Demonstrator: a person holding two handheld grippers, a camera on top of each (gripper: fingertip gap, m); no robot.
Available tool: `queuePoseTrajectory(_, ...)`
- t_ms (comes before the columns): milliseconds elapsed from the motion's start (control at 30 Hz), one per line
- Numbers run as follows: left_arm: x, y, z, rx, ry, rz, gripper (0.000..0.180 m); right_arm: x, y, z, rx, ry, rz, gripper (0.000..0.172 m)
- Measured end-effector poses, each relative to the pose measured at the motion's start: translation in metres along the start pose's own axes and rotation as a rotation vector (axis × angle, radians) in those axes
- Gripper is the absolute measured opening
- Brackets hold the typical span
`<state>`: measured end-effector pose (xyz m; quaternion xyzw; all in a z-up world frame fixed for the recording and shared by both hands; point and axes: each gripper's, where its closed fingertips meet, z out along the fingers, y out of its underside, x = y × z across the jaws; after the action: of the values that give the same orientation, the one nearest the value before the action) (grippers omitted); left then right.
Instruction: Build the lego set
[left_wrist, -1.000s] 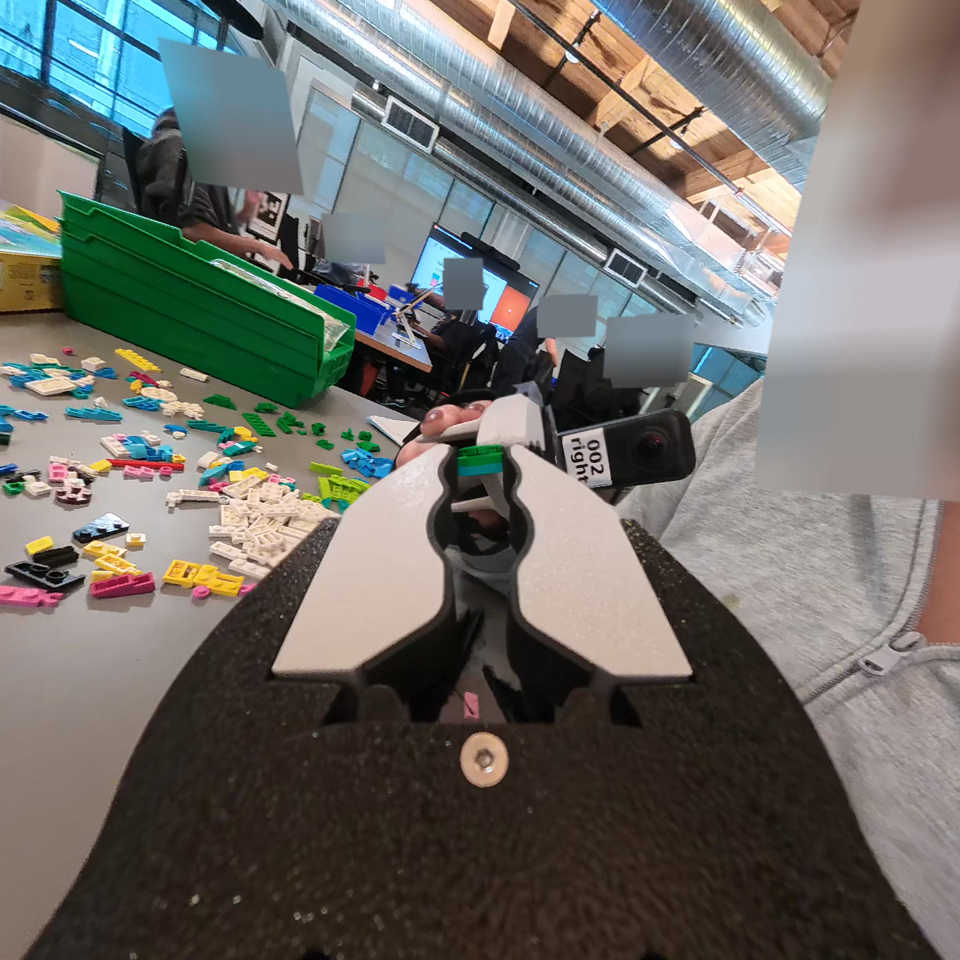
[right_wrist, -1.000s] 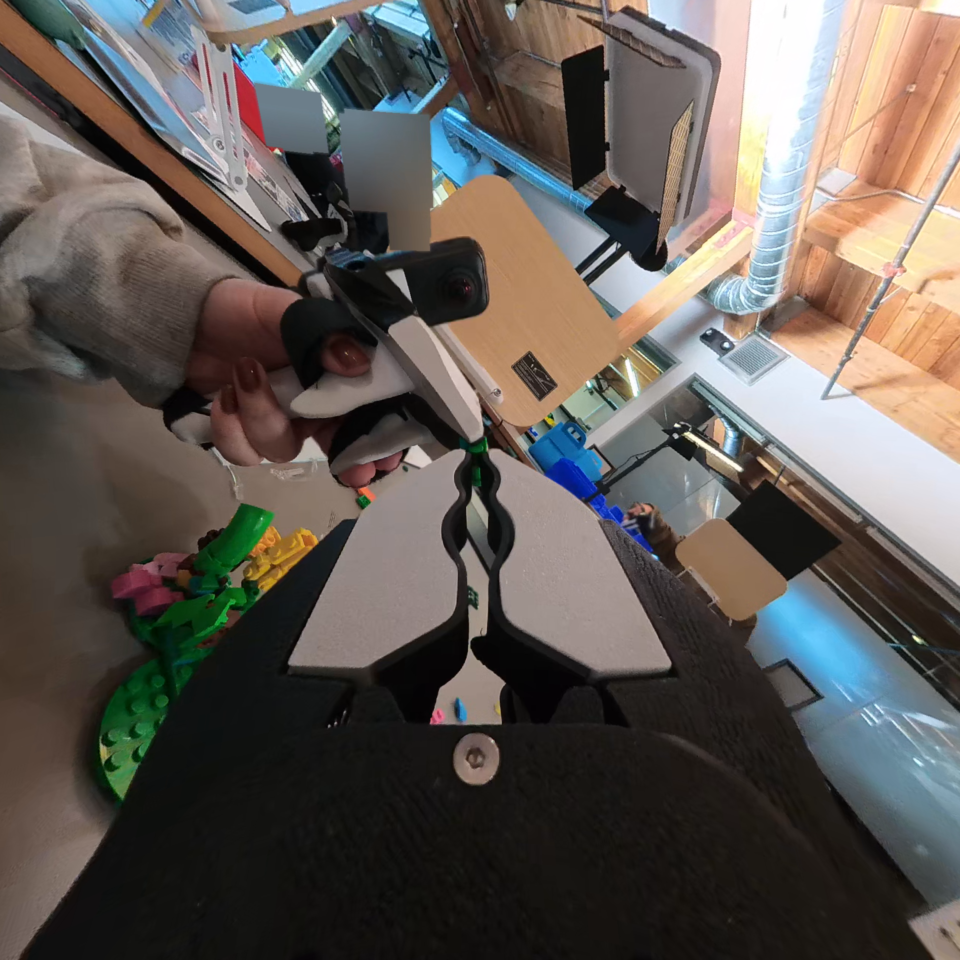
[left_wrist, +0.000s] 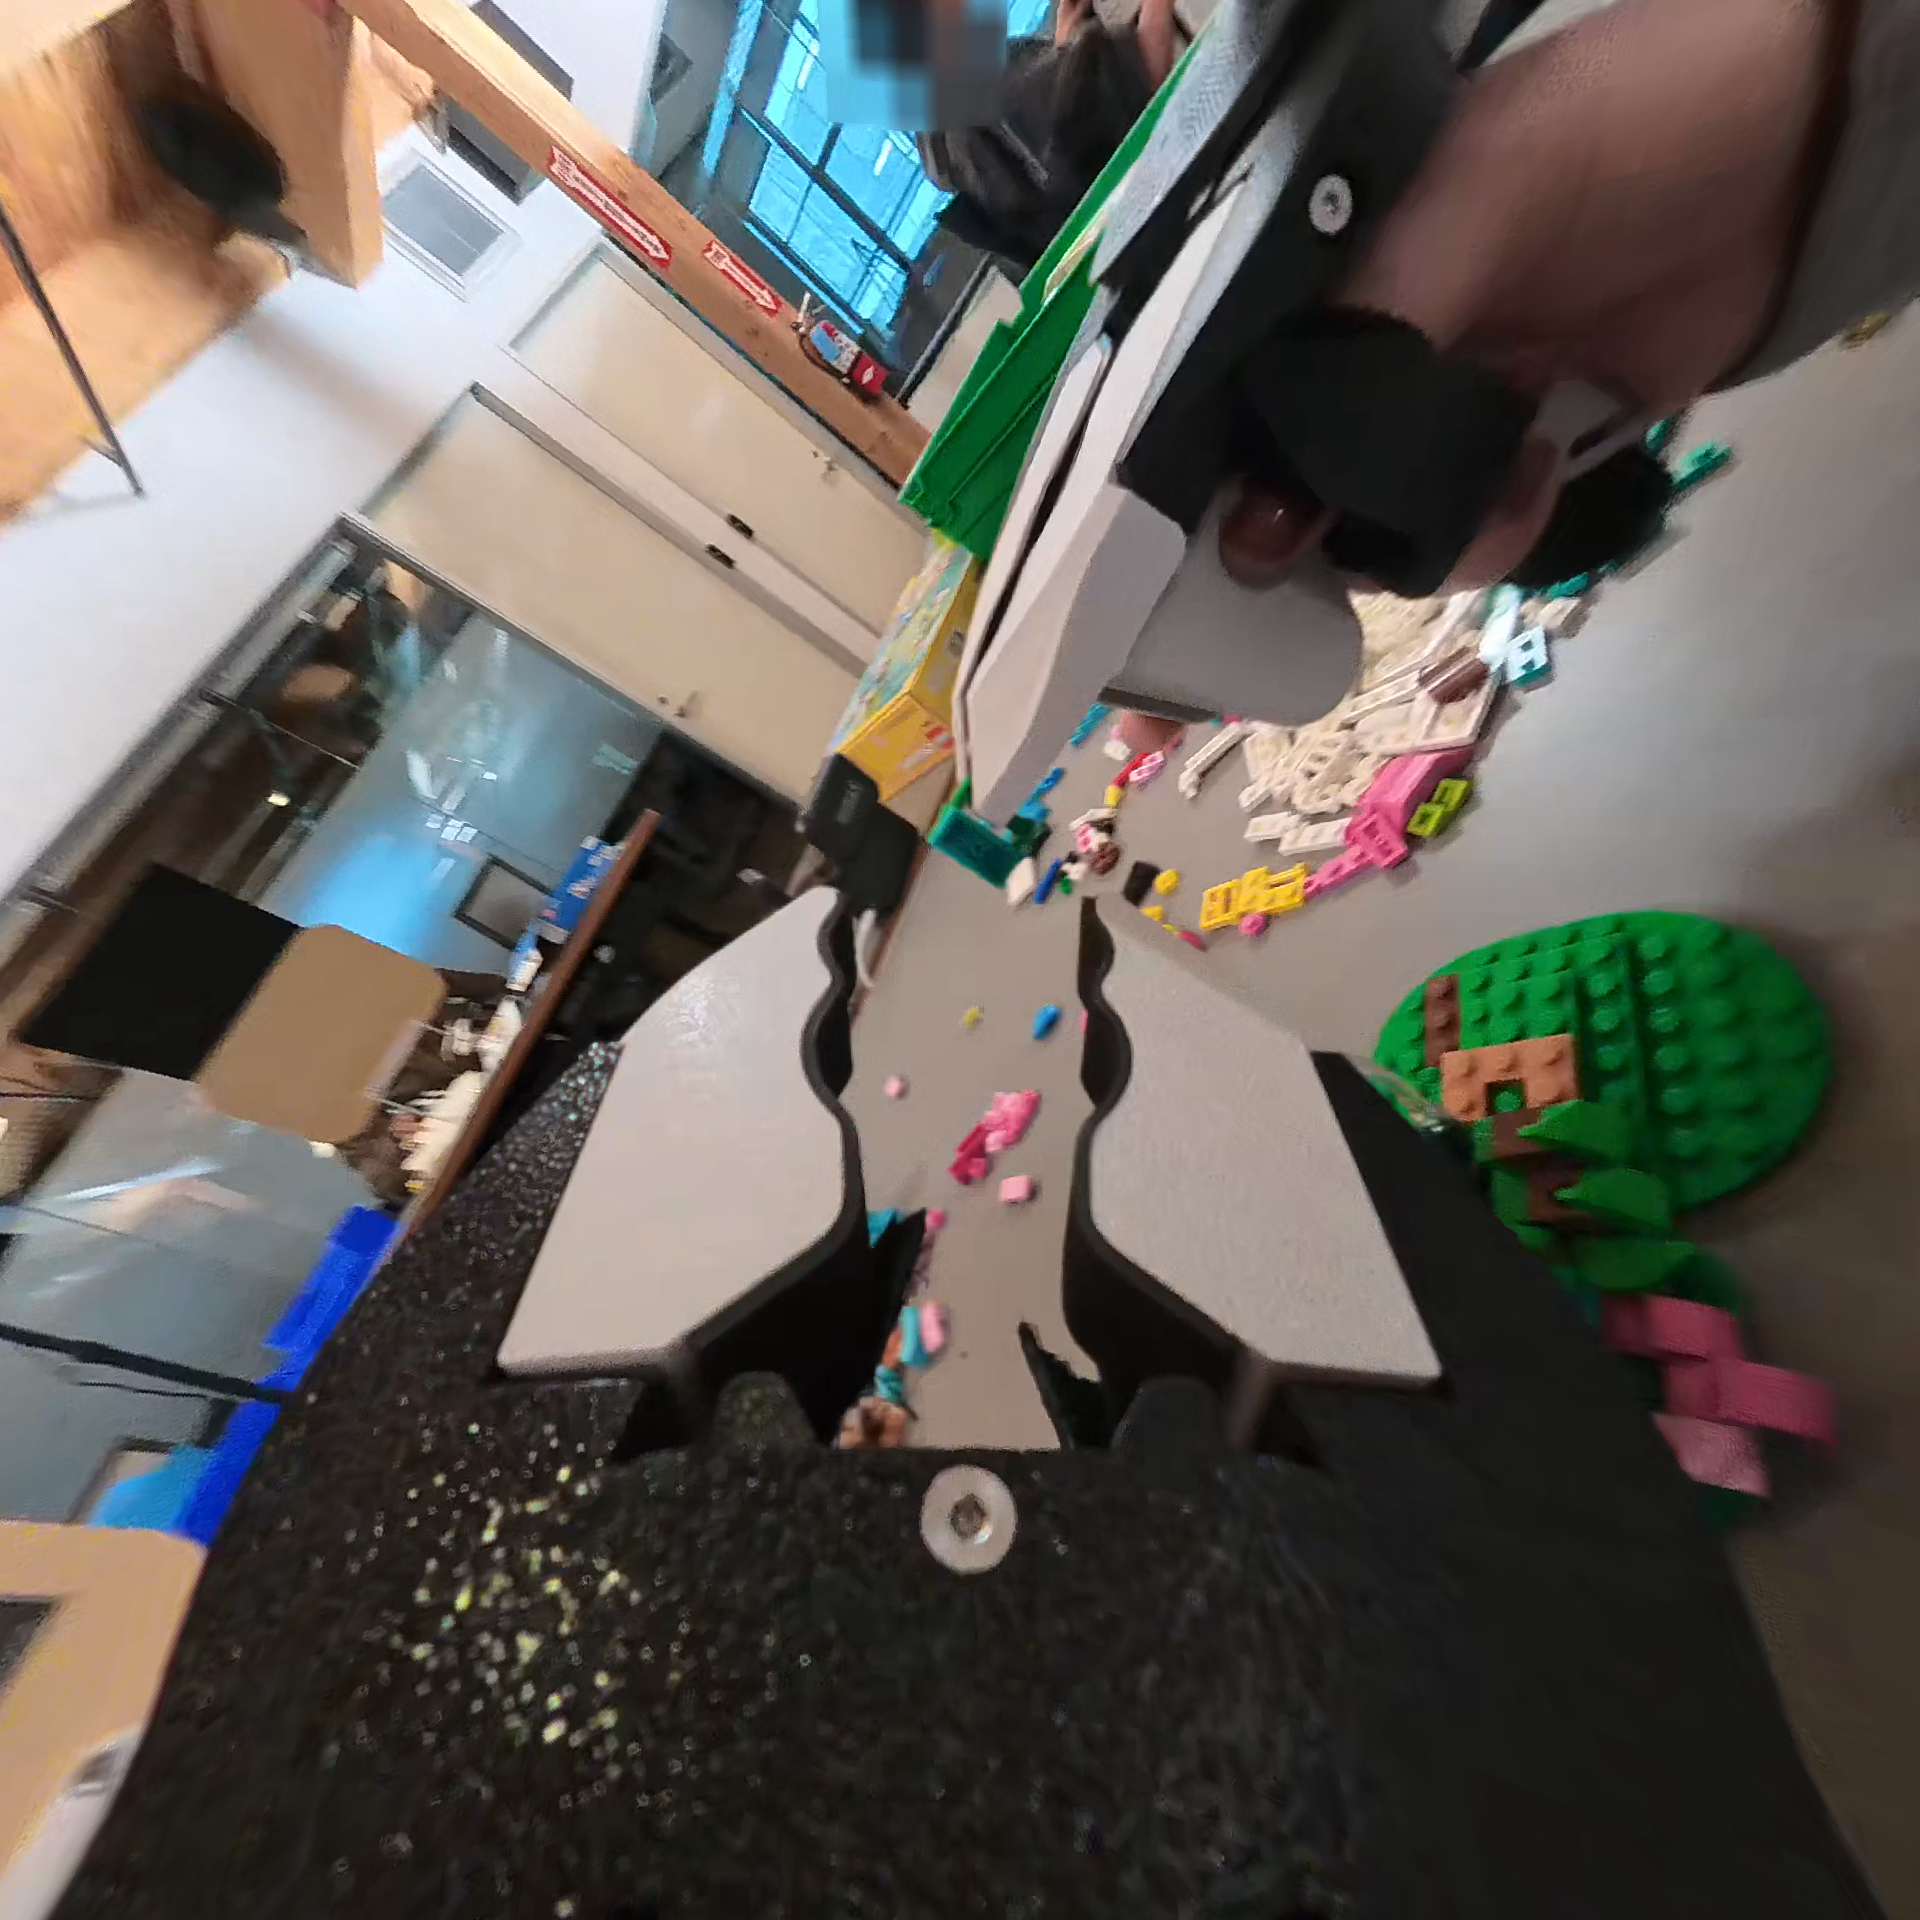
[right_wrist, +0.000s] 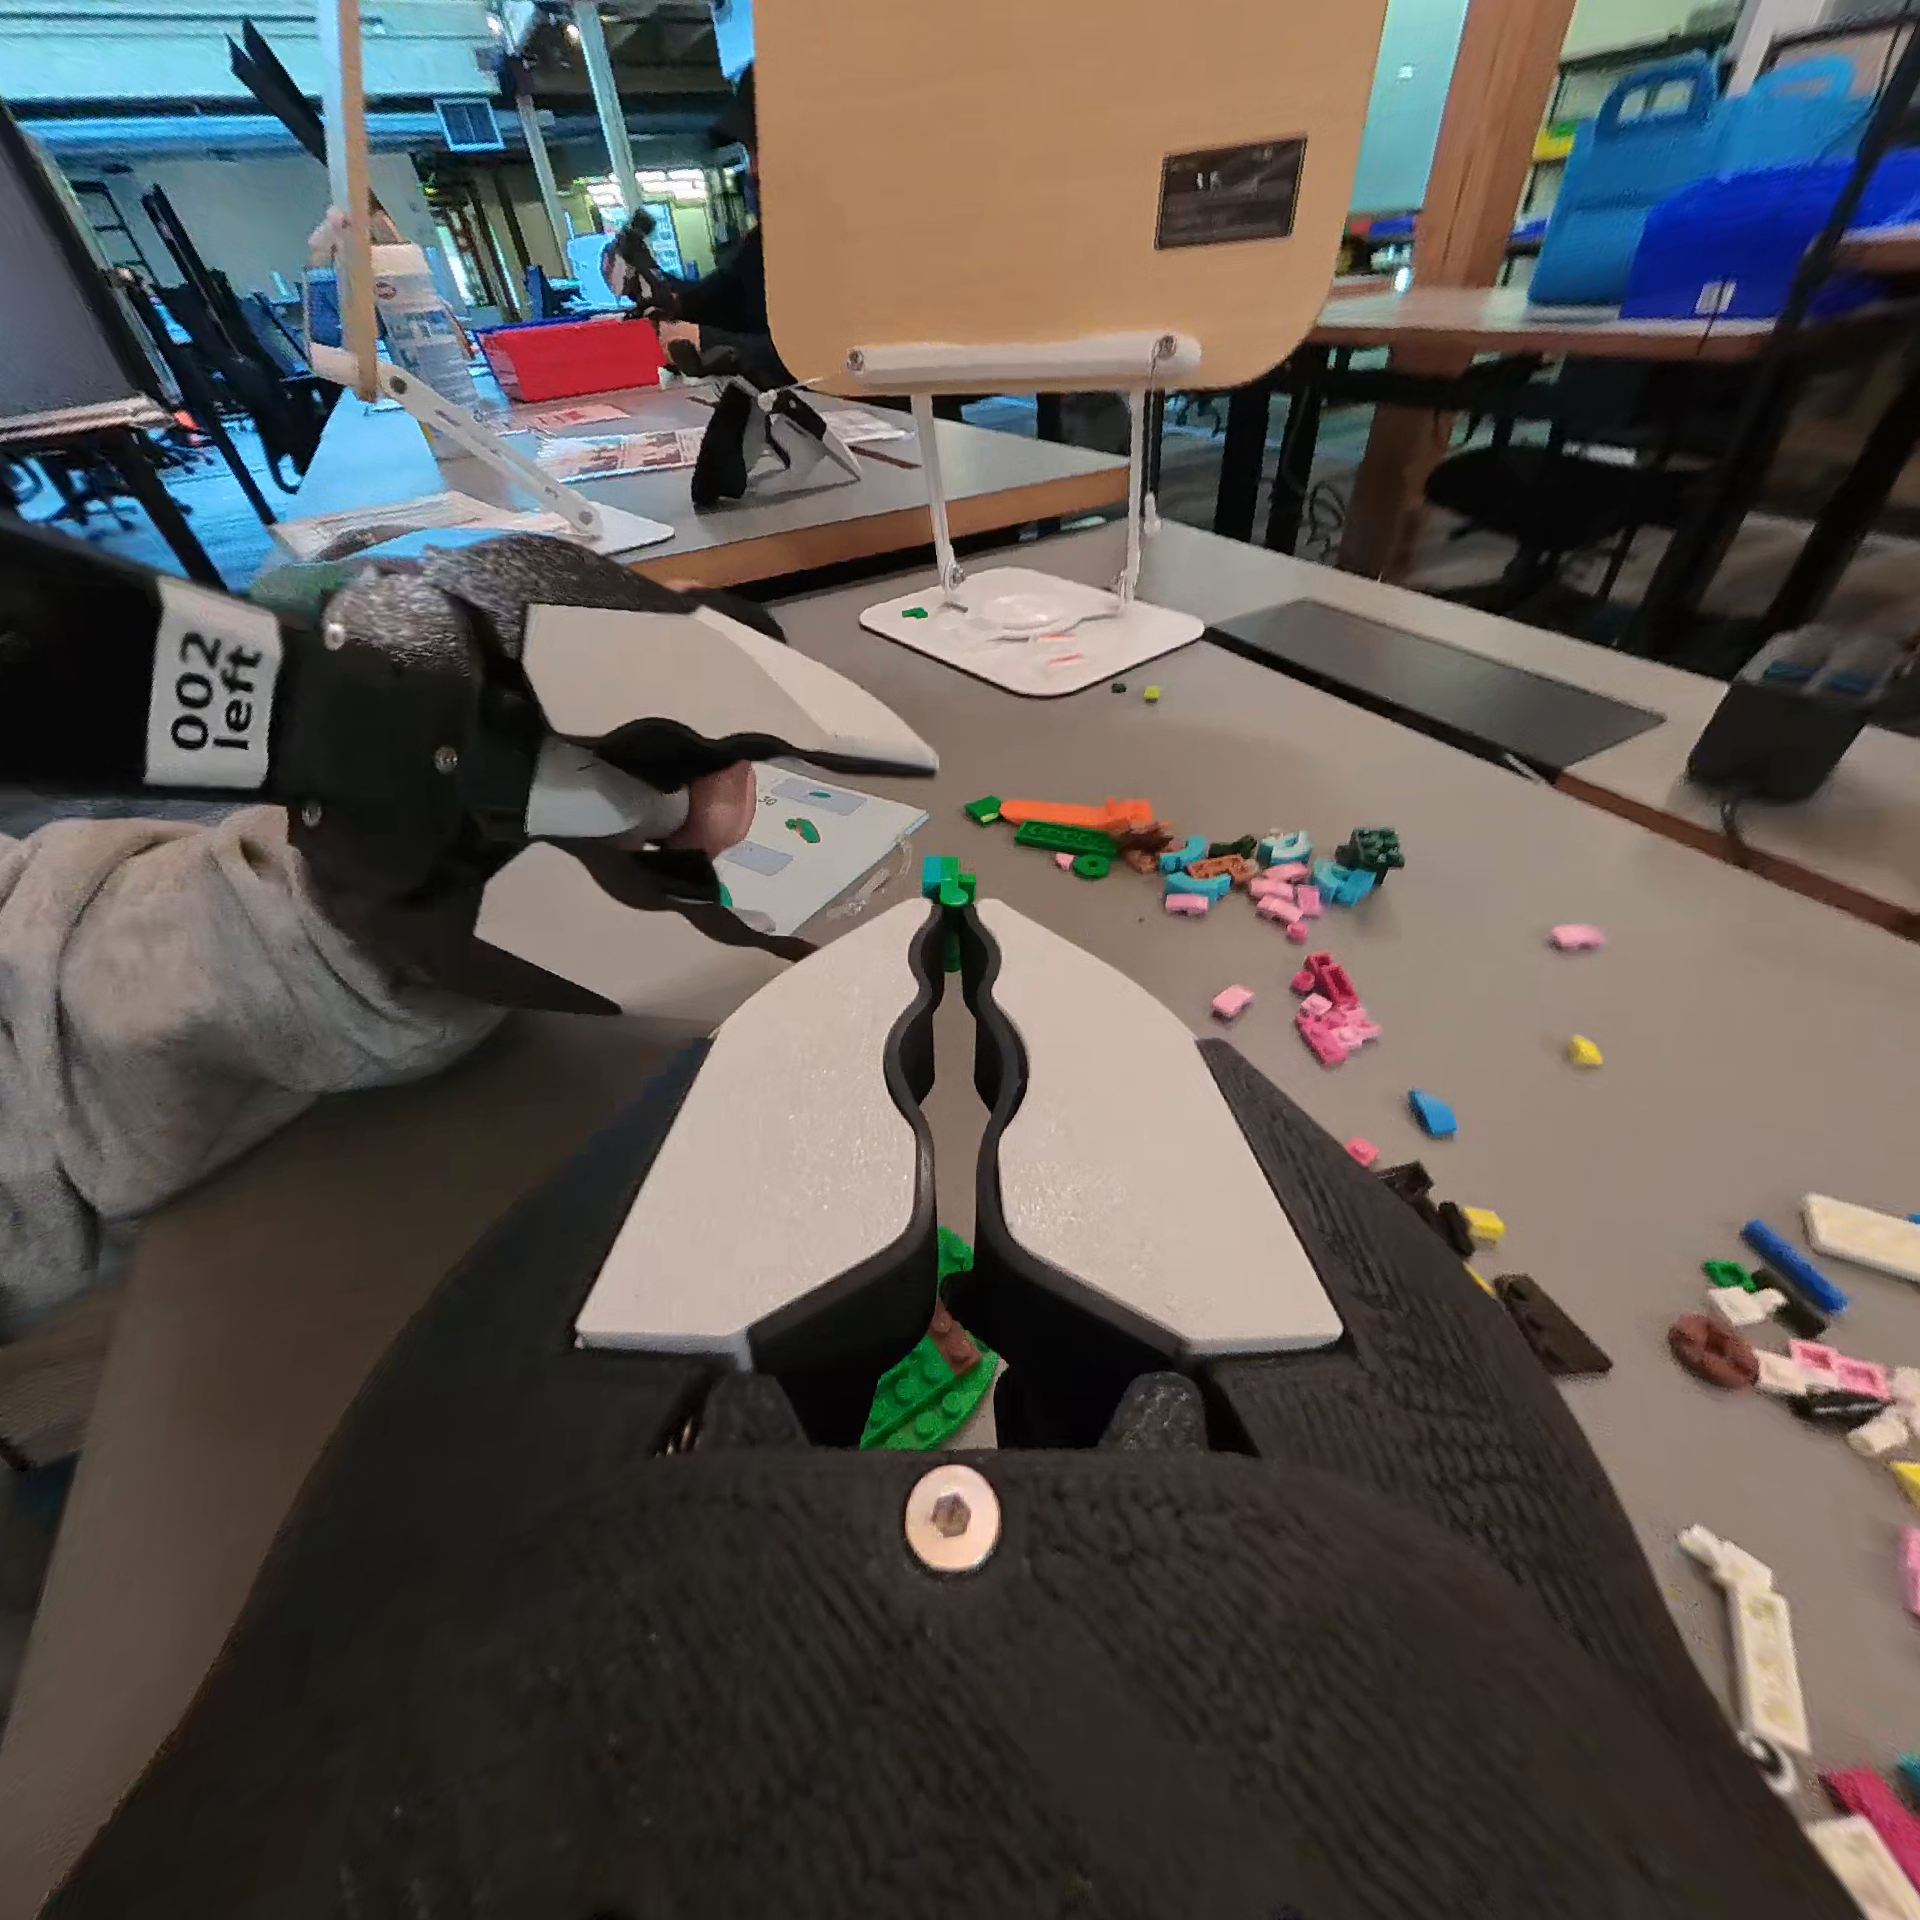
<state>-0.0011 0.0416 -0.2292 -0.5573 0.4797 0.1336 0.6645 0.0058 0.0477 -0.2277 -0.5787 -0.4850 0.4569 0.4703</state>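
Right gripper (right_wrist: 948, 906) is pinching a small green and teal brick piece (right_wrist: 948, 886) right at its fingertips — pads pressed on both sides of the green stem. The piece stands with its long axis running along the fingers, pointing away from the gripper, teal block and a green stub poking out past the tips. The lower end of the stem drops into the shadow between the pads, hard to make out.

Left gripper (left_wrist: 961, 914) hangs with its jaws spread wide, bare grey table (left_wrist: 966, 966) showing through the gap and nothing between them. Seen from the right wrist, it sits left of the piece, close by but apart, its fingers splayed over an instruction sheet (right_wrist: 821, 842) just left of the piece. A thumb shows on its trigger; the sleeve behind is cut off at the frame edge.

Right of the piece lies a scatter of orange, green, teal and pink bricks (right_wrist: 1226, 862). Beyond the piece stands a wooden board on a white stand (right_wrist: 1029, 634).

The left wrist view is tilted and motion-blurred. A round green plate (left_wrist: 1662, 1039) with brown bricks and leaves lies right of the left gripper, partly hidden behind its finger. In the right wrist view only a sliver of that plate peeks through under the fingers.
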Motion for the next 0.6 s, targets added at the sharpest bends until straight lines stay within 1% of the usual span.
queuePoseTrajectory(33, -0.001, -0.001, 0.001, -0.003, -0.018, 0.042, 0.041, 0.0, 0.001, 0.001, -0.009, -0.002, 0.012, 0.001)
queuePoseTrajectory(167, 0.002, -0.003, 0.004, -0.02, -0.035, 0.181, 0.035, -0.005, 0.002, 0.005, -0.016, -0.031, 0.079, 0.001)
queuePoseTrajectory(300, 0.004, -0.003, 0.004, -0.042, -0.069, 0.292, 0.02, -0.009, 0.003, 0.008, -0.024, -0.052, 0.113, 0.001)
queuePoseTrajectory(433, 0.003, -0.001, 0.003, -0.063, -0.079, 0.315, 0.017, -0.01, 0.003, 0.009, -0.024, -0.054, 0.119, 0.001)
queuePoseTrajectory(600, 0.004, -0.001, 0.002, -0.075, -0.044, 0.282, 0.016, -0.01, 0.003, 0.01, -0.019, -0.066, 0.15, 0.0)
